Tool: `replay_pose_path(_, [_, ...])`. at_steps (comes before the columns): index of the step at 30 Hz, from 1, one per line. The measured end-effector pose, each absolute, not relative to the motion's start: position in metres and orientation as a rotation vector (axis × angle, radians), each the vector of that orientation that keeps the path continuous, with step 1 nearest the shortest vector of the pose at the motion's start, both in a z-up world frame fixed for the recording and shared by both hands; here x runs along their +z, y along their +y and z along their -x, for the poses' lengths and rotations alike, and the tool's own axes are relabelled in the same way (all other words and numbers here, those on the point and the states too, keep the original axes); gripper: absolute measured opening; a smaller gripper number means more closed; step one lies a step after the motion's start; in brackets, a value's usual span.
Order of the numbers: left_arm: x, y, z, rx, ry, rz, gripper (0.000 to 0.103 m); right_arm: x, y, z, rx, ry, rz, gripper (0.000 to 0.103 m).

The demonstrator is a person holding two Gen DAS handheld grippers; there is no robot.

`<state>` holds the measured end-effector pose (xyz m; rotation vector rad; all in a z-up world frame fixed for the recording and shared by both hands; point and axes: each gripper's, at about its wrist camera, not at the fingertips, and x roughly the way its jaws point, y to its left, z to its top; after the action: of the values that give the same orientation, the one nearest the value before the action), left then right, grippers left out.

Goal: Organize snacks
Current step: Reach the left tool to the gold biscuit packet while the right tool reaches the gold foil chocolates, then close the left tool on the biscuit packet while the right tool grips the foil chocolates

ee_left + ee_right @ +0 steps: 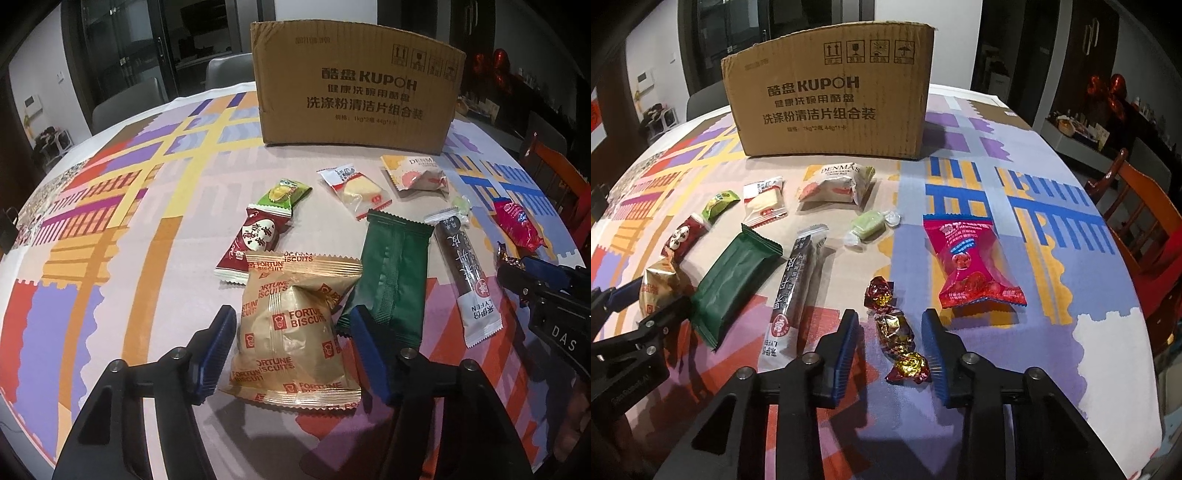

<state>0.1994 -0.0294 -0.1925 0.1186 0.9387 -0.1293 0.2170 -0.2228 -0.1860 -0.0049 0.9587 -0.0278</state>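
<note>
Gold "FORTUNE BISCUITS" packet between parted left fingers; right fingers straddle foil candy, untouched.

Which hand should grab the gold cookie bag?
Left. The left gripper already has its open blue fingers on both sides of the gold Fortune Biscuits bag. The right gripper sits farther right, around the shiny twisted candy.

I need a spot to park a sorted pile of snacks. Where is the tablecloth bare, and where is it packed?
Bare: the tablecloth left of the red packet and the cardboard box, and right of the pink bag toward the table edge. Crowded: the strip before the box, from the fortune biscuits across to the foil candy.
</note>
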Motion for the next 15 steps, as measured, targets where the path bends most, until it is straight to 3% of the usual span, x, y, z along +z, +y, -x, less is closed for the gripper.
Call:
replay_pose_path(3, [-0.1928,-0.0295,-0.1990,-0.140,0.944,-0.109,0.050,-0.1872,-0.2237,-0.2171,-0.021,0.966,-0.007,0.032])
replay_pose_path(6, [-0.1919,-0.0305,-0.1973,-0.147,0.943,-0.104,0.049,-0.1900,-0.2258,-0.2181,-0.020,0.979,-0.022,0.022])
replay_pose_path(15, [-0.1858,-0.0309,-0.1945,-0.150,0.924,-0.111,0.043,-0.1819,-0.2266,-0.2158,-0.022,0.952,-0.031,0.021])
